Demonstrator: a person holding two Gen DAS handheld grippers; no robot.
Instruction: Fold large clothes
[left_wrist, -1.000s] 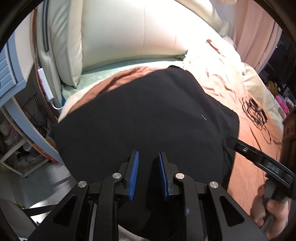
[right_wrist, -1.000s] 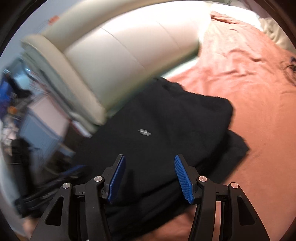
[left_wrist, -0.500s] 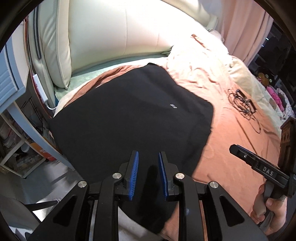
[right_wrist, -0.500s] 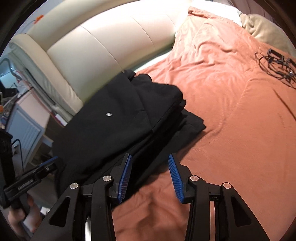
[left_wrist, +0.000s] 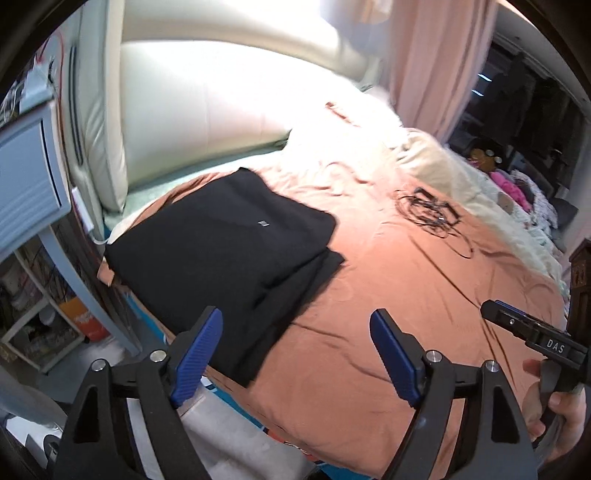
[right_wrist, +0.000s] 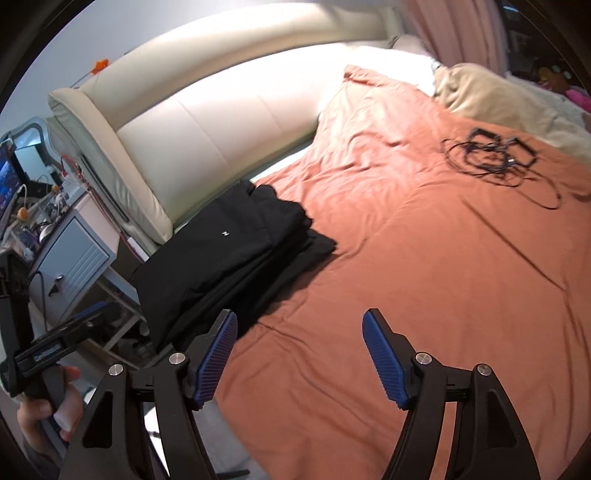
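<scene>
- Black garment (left_wrist: 229, 240) lies folded into a flat, roughly rectangular stack on the orange bedsheet (left_wrist: 388, 295), at the bed corner nearest the cream padded headboard (left_wrist: 207, 110).
- Long axis of the stack runs from the headboard end toward the near bed edge; one short end almost touches the headboard base, the other lies at the near edge of the mattress.
- Small white logo (right_wrist: 224, 233) faces up on the top layer.
- Lower layers stick out past the top fold on the side facing the middle of the bed, giving a stepped edge (right_wrist: 317, 243).
- Left tongs (left_wrist: 295, 354): blue pads spread wide, nothing between them, held above the sheet just beside the garment's near end.
- Right tongs (right_wrist: 299, 356): also wide open, holding nothing, above bare sheet, apart from the garment.
- Tangle of black cable (right_wrist: 498, 155) lies on the sheet, well apart from the garment, near the beige pillow (right_wrist: 491, 96).
- Pale blue nightstand (right_wrist: 74, 254) stands beside the headboard, off the bed.
- Pink curtain (left_wrist: 436, 62) hangs beyond the far side of the bed.
</scene>
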